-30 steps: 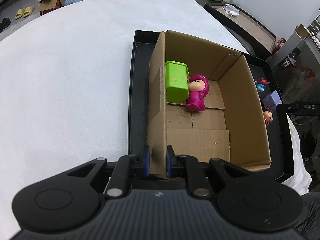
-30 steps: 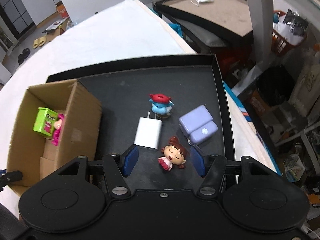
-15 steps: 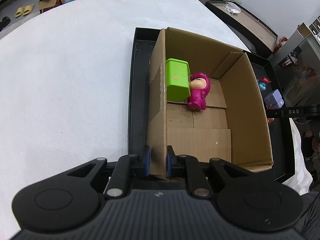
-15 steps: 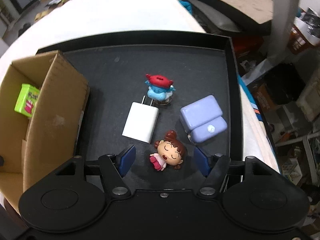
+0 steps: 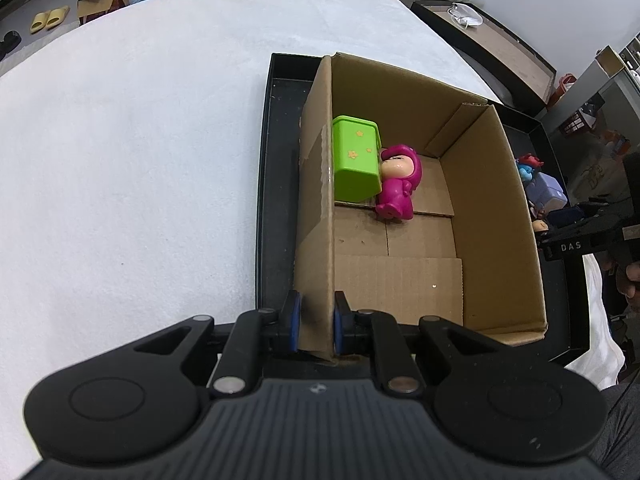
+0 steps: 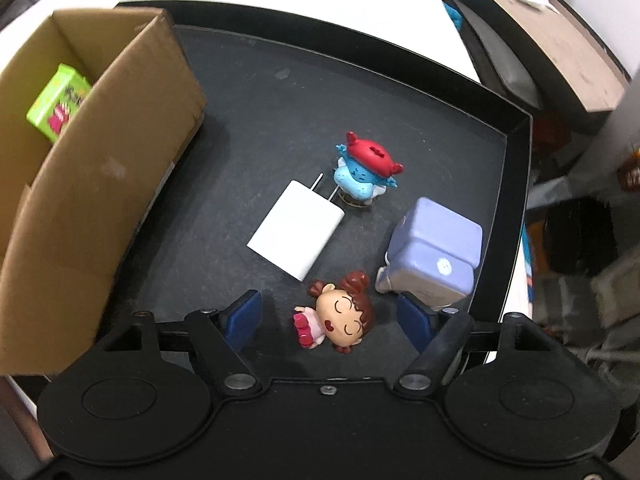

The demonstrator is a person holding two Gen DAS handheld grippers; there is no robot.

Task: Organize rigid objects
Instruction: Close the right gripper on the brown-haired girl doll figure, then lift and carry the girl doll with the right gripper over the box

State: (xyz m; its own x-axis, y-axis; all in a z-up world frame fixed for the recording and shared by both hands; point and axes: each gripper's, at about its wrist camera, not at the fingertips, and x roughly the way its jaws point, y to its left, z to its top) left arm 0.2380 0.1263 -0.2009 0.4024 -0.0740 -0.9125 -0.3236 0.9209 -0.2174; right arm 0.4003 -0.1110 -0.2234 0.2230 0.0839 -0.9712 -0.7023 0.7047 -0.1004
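My left gripper (image 5: 314, 326) is shut on the near left wall of the cardboard box (image 5: 496, 216), which stands in the black tray (image 5: 276, 160). In the box lie a green box (image 5: 354, 158) and a pink figure (image 5: 398, 184). My right gripper (image 6: 328, 318) hangs over the tray (image 6: 256, 80) with its jaws opening. A brown-haired doll (image 6: 340, 316) lies between them, untouched. Beyond it are a white charger (image 6: 296, 232), a blue figure with a red hat (image 6: 366, 168) and a lavender box (image 6: 434, 252). The cardboard box (image 6: 100, 168) is to the left.
The tray sits on a white cloth-covered table (image 5: 120, 140). A dark side table (image 5: 492, 44) with a cup and a mask stands beyond it. The right gripper's body (image 5: 592, 228) shows at the right edge of the left wrist view. Floor clutter lies to the right.
My right gripper has come down toward the tray, rolled, and its jaws have spread wider around the doll. The left gripper and the box have kept still.
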